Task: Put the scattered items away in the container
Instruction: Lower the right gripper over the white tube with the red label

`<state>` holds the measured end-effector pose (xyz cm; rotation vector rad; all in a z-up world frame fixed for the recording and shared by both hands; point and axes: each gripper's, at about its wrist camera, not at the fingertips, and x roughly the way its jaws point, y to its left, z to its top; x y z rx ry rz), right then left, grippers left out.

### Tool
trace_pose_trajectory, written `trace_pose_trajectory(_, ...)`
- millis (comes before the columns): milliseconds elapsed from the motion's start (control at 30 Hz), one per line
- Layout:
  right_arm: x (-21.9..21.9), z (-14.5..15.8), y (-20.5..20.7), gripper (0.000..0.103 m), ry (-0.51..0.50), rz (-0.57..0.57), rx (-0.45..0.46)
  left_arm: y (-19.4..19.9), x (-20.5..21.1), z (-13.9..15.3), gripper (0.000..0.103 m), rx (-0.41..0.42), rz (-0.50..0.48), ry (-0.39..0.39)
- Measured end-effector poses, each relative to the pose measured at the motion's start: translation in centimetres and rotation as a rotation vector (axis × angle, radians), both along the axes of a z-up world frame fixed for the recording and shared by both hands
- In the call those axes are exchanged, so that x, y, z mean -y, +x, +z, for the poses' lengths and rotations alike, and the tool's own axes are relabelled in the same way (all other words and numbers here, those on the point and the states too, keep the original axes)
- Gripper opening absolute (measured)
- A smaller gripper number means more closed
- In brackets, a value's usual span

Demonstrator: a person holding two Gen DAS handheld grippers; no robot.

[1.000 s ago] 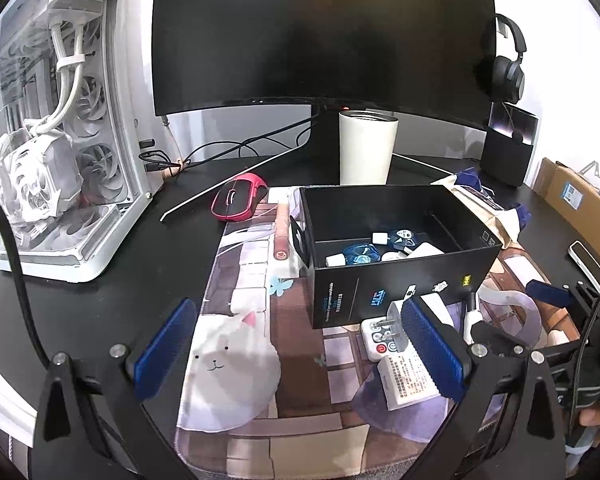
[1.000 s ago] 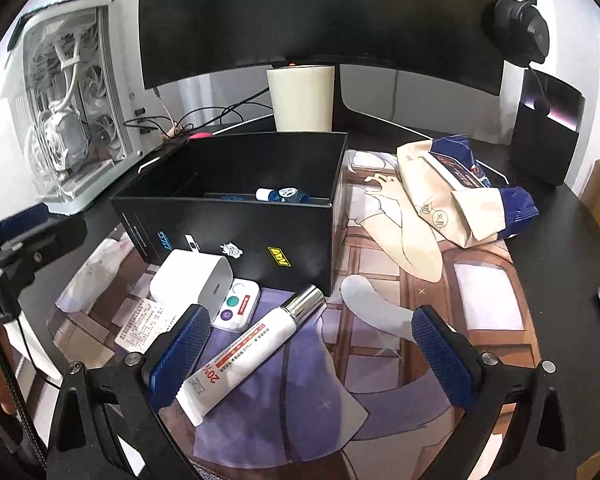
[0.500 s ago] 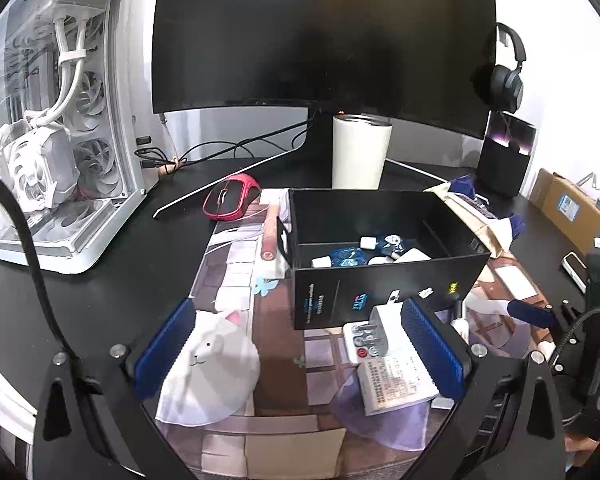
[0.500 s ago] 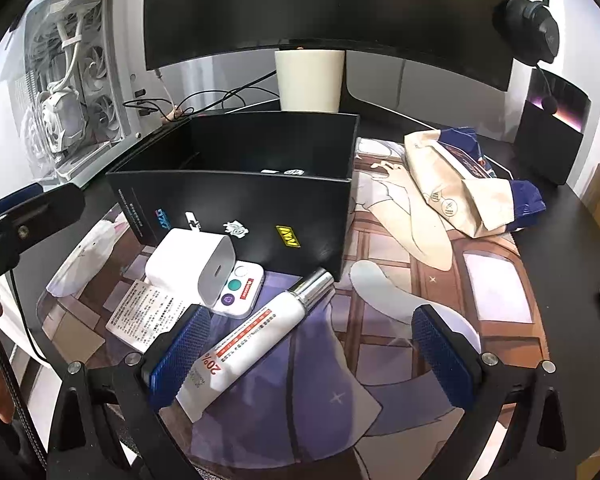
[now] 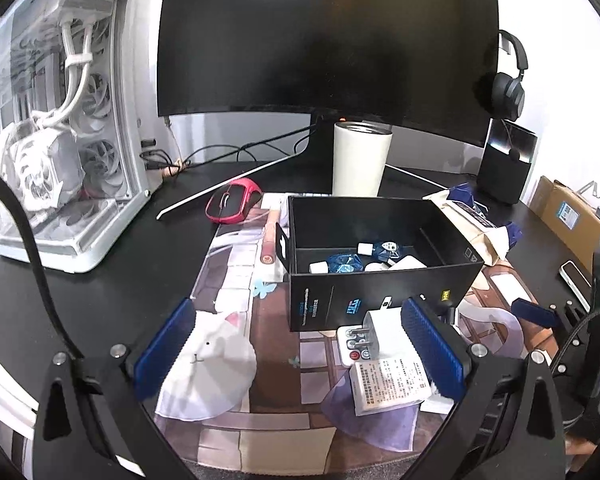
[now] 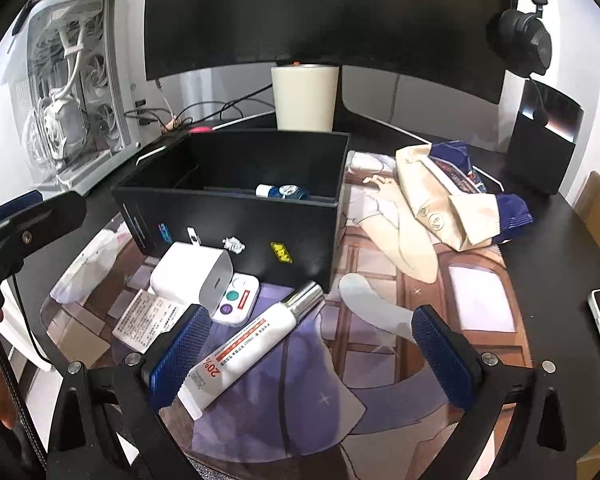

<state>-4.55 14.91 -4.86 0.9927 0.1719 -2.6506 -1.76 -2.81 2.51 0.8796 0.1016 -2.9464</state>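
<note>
A: What do we see from our left gripper (image 5: 298,344)?

B: Its blue pads stand wide apart and hold nothing. Between them we look down on the printed desk mat (image 5: 236,280). The black box (image 5: 380,296) sits ahead on the mat, open at the top, with small white and blue items lying inside it. Just in front of its near wall we see the white charger (image 5: 384,326), prongs toward us, resting on the small white case (image 5: 350,350). The folded leaflet (image 5: 392,380) lies nearest us, by the right pad.

A: And our right gripper (image 6: 310,350)?

B: Also spread open and empty. The white tube (image 6: 252,344) with its silver cap lies on the mat between the fingers, slanting up toward the box corner, close to the left pad (image 6: 180,356); we cannot tell whether they touch. In this view the charger (image 6: 194,276) leans over the case (image 6: 236,300), and the leaflet (image 6: 148,318) lies to their left. The box (image 6: 236,216) stands behind them all, with a blue and white item visible inside.

A: What else is on the desk?

B: A cream tumbler (image 6: 304,96) stands behind the box under the monitor (image 6: 324,12). A cream and navy pouch (image 6: 456,200) lies to the right of the box. The red mouse (image 5: 234,200) sits left of it, near the white computer case (image 5: 56,128).
</note>
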Motion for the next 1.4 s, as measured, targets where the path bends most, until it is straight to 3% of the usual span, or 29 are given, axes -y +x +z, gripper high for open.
trace_pose_trajectory(400,-0.6,0.3,-0.4,0.103,-0.013,0.002,0.009,-0.5,0.4,-0.4,0.103,0.014,0.005,-0.017)
trace_pose_trajectory(800,1.0,-2.6,-0.6,0.102,0.084,0.033,0.068,-0.8,0.0,-1.0,0.103,0.033,0.002,-0.037)
trace_pose_trajectory(1400,-1.8,-2.5,-2.2,0.102,0.127,0.047,0.129,-0.7,0.0,-0.8,0.103,0.029,-0.003,-0.056)
